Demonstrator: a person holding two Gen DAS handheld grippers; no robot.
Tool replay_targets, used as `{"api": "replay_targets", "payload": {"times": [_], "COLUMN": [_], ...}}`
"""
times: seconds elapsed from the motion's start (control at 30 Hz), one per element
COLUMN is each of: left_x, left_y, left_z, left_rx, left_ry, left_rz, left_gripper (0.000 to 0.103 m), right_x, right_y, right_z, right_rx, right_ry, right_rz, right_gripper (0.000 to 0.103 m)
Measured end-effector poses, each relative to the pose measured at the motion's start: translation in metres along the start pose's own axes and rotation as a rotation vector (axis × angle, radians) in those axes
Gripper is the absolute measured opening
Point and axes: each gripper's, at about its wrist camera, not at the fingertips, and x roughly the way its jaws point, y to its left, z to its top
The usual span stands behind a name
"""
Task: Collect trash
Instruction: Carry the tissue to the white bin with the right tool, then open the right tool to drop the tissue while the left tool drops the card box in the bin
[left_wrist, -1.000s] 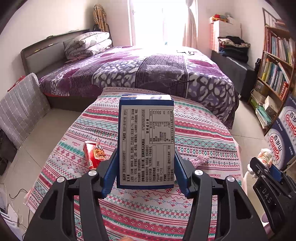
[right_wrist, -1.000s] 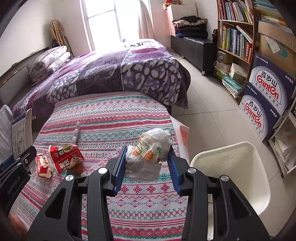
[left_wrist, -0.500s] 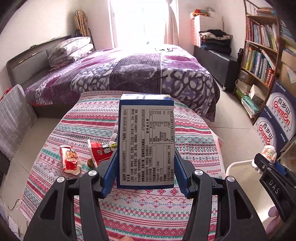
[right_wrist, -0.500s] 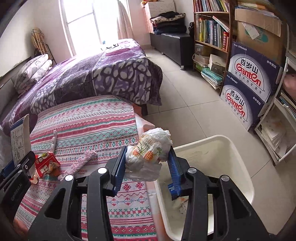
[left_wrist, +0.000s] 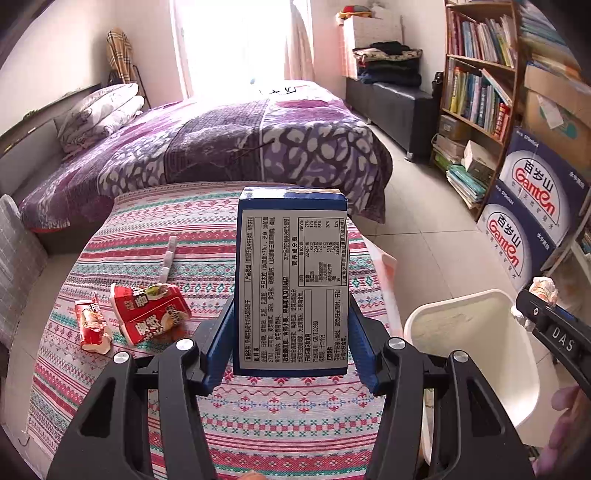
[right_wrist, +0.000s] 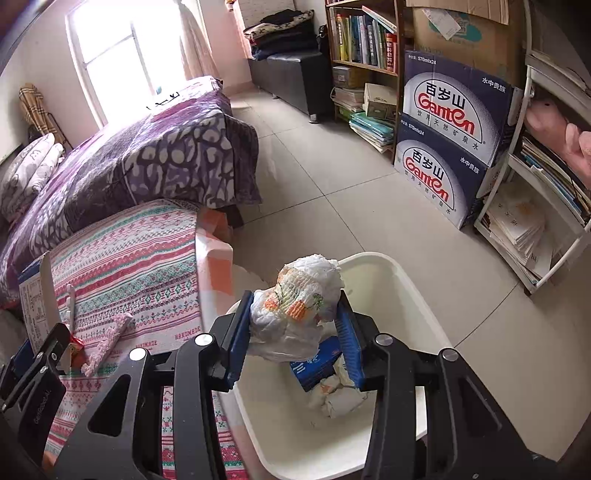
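My left gripper (left_wrist: 291, 347) is shut on a blue carton (left_wrist: 291, 280) with a white nutrition label, held upright above the striped table cloth (left_wrist: 207, 229). My right gripper (right_wrist: 295, 328) is shut on a crumpled white wrapper (right_wrist: 299, 306) with orange print, held over the white bin (right_wrist: 413, 291). The bin holds a blue pack (right_wrist: 314, 363) and crumpled wrappers (right_wrist: 340, 397). The bin also shows in the left wrist view (left_wrist: 480, 332), right of the table. Two red snack packets (left_wrist: 147, 314) and a white stick (left_wrist: 168, 258) lie on the cloth.
A bed with a purple quilt (left_wrist: 221, 147) stands behind the table. A bookshelf (left_wrist: 476, 92) and stacked Ganten boxes (right_wrist: 450, 147) line the right wall. A pink knitted piece (right_wrist: 107, 339) lies on the cloth. A white rack (right_wrist: 535, 206) stands right of the bin.
Both grippers swung right with their loads. The right gripper went from above the table to over the bin. The bin came into the left wrist view.
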Motion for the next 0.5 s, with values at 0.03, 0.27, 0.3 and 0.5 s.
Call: {"api": "replay_targets", "payload": {"times": [0.03, 0.27, 0.3, 0.5], "left_x": [0.001, 0.005, 0.005, 0.005], "left_y": [-0.005, -0.041, -0.046, -0.079], "left_z": [0.000, -0.003, -0.003, -0.006], "left_rx": [0.008, 0.065, 0.076, 0.146], "left_ry": [0.002, 0.014, 0.016, 0.020], "left_rz": [-0.010, -0.082, -0.092, -0.156], "left_gripper": [0.055, 0.055, 0.055, 0.055], "right_x": [0.000, 0.001, 0.001, 0.001], "right_y": [-0.004, -0.034, -0.040, -0.069], "right_z": [0.000, 0.004, 0.004, 0.005], "right_rx": [0.007, 0.064, 0.076, 0.141], "right_ry": [0.000, 0.017, 0.019, 0.022], "right_rz": [-0.006, -0.051, -0.058, -0.091], "right_gripper": [0.042, 0.048, 0.053, 0.067]}}
